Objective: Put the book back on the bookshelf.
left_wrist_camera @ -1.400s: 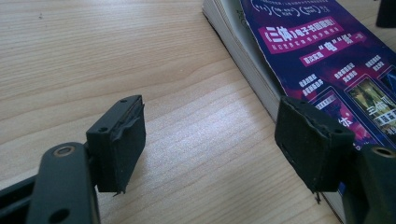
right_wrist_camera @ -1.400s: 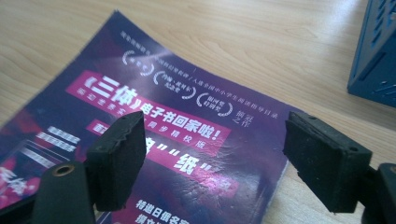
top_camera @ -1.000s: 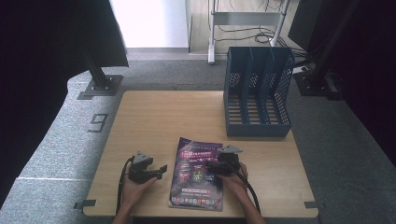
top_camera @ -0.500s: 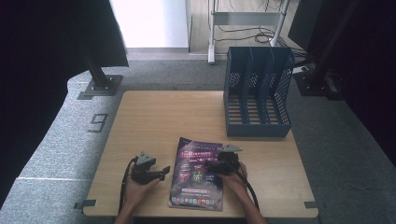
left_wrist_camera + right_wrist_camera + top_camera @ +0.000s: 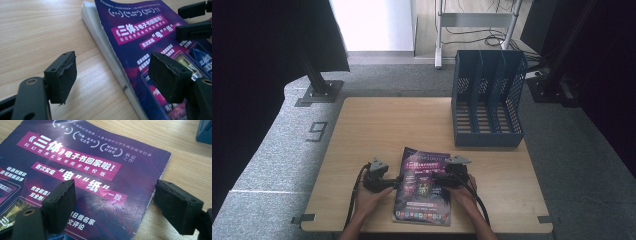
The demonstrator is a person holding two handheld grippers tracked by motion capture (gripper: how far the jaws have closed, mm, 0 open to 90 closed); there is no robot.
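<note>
High view first: I have the purple book (image 5: 423, 187) lying flat near the table's (image 5: 377, 130) six o'clock edge, with the left gripper (image 5: 397, 181) at its nine o'clock side and the right gripper (image 5: 435, 176) at its three o'clock side. I judge this as the approach to a two-handed pickup, nothing gripped yet. In the left gripper view my jaws stand wide apart, straddling the book's page edge (image 5: 110, 57); in the right gripper view they are equally apart, one over the cover, one past its edge (image 5: 157, 182). Next I need each lower jaw slid under the edge before closing, since the book lies flush with the wood. A blue file rack (image 5: 487, 100) stands at one o'clock, well apart; nothing blocks the way.
</note>
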